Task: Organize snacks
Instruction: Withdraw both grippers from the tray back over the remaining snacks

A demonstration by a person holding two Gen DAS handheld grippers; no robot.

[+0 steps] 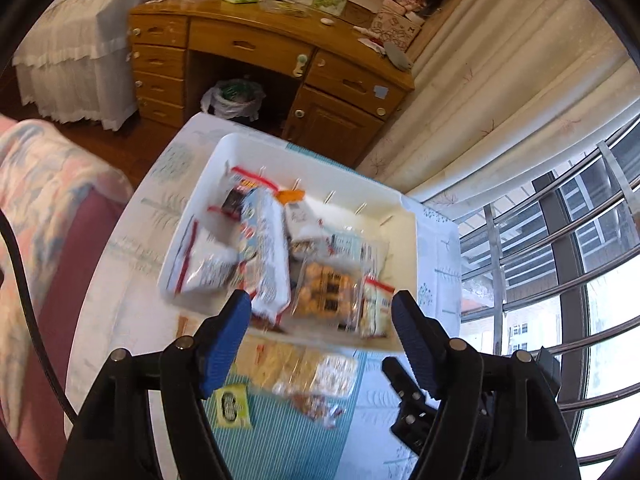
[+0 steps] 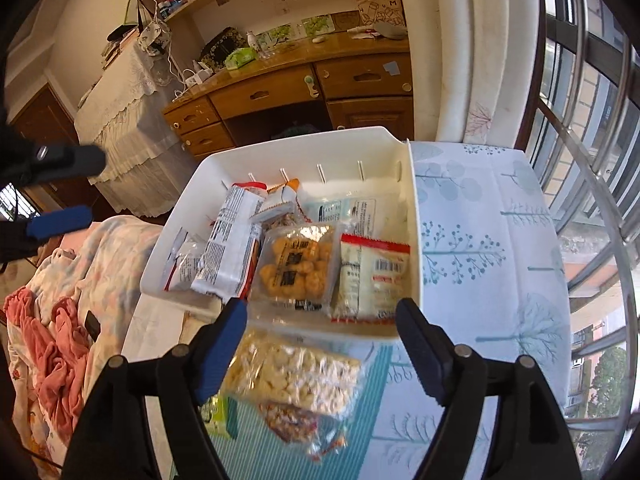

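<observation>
A white plastic bin (image 1: 320,172) (image 2: 414,216) stands on the table and holds several snack packets: a tall white-and-blue bag (image 1: 266,256) (image 2: 230,248), an orange puff pack (image 1: 326,290) (image 2: 296,268) and a red-edged white pack (image 1: 376,306) (image 2: 374,278). In front of the bin lie a clear bag of pale snacks (image 1: 296,366) (image 2: 294,376), a reddish packet (image 2: 296,426) and a small green packet (image 1: 232,406) (image 2: 216,416). My left gripper (image 1: 322,308) is open and empty above the bin's near edge. My right gripper (image 2: 322,316) is open and empty above the loose bags. The left gripper's fingers (image 2: 60,222) show at the right view's left edge.
The table has a leaf-print cloth (image 2: 480,240) and a teal striped mat (image 1: 288,440) (image 2: 256,444). A wooden desk (image 1: 256,44) (image 2: 304,88) stands beyond. A bed with bedding (image 1: 36,208) (image 2: 60,300) is at left. Curtains and window bars (image 1: 560,248) (image 2: 580,120) are at right.
</observation>
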